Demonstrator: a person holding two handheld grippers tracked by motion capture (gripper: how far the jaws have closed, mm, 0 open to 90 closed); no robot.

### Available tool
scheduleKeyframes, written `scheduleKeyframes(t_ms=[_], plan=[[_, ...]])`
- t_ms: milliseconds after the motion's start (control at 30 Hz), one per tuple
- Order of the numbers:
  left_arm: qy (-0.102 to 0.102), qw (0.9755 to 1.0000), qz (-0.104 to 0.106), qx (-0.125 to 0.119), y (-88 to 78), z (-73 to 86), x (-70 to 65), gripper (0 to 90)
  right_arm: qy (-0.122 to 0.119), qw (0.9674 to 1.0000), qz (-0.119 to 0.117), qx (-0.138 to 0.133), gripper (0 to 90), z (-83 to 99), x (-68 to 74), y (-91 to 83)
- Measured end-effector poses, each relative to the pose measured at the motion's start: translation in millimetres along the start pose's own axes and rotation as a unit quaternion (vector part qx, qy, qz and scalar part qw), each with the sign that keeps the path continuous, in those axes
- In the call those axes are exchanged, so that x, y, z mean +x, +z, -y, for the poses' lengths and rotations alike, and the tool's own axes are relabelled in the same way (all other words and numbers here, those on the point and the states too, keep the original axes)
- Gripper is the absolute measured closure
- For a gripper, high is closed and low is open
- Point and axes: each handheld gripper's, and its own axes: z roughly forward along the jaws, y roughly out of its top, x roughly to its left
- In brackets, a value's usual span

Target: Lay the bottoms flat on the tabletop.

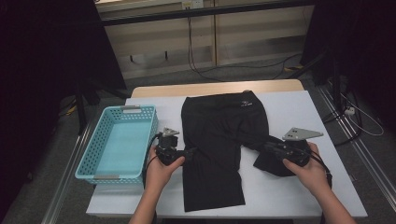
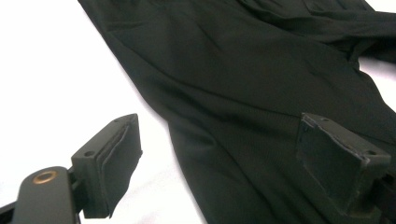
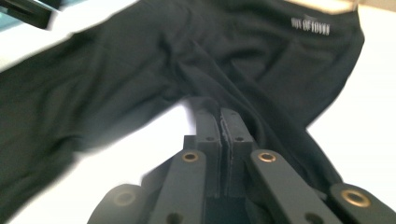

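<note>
Black shorts (image 1: 219,140): white waistband print (image 3: 310,26), lettering blurred, unreadable.

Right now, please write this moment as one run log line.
left gripper: open beside shorts | right gripper: shut on shorts leg | basket: empty

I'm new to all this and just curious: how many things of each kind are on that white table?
Black shorts: 1
Turquoise plastic basket: 1
Hand-held grippers: 2, left gripper and right gripper
Total: 4
</note>
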Motion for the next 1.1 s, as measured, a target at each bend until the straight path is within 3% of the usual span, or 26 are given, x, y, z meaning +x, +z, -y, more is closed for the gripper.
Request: scheduleKeyframes(t_ms=[100,233,400,533,667,800,967,1033,1100], plan=[[-0.001,1.0000,0.000,0.001,0.1,0.4,0.1,14.9,-0.005,0.9995,0.027,0.014,87.0,3.6,-3.6,13.4],[-0.001,1.0000,0.001,0.001,-0.1,1.3,0.7,14.9,-0.007,0.9993,0.030,0.020,76.0,6.4,-3.4,18.1],[0.001,1.0000,0.003,-0.001,-2.7,0.1,-0.7,14.9,0.008,0.9986,0.052,-0.004,58.9,2.1,-1.0,9.4],[0.003,1.0000,0.003,-0.001,-0.8,0.5,-2.3,14.9,0.009,0.9983,0.053,-0.022,55.0,-1.5,3.3,-2.9],[0.003,1.0000,0.003,0.001,-0.5,0.3,-3.0,14.8,-0.011,0.9994,0.025,-0.019,62.8,-3.2,19.7,-9.6],[0.004,1.0000,0.005,0.001,-2.0,-0.4,-2.9,14.8,-0.049,0.9982,-0.009,0.035,68.7,4.4,41.6,4.8],[0.000,1.0000,0.006,-0.004,-3.7,-0.6,-2.4,14.9,-0.068,0.9944,-0.023,0.077,64.8,15.6,47.5,25.0],[0.001,1.0000,0.005,-0.003,-3.1,-0.2,-1.6,14.9,-0.073,0.9934,-0.029,0.083,73.1,18.7,49.2,29.3],[0.000,1.0000,0.002,-0.004,-1.6,0.4,-1.9,14.8,-0.073,0.9930,-0.038,0.085,89.4,17.9,50.2,29.5]])
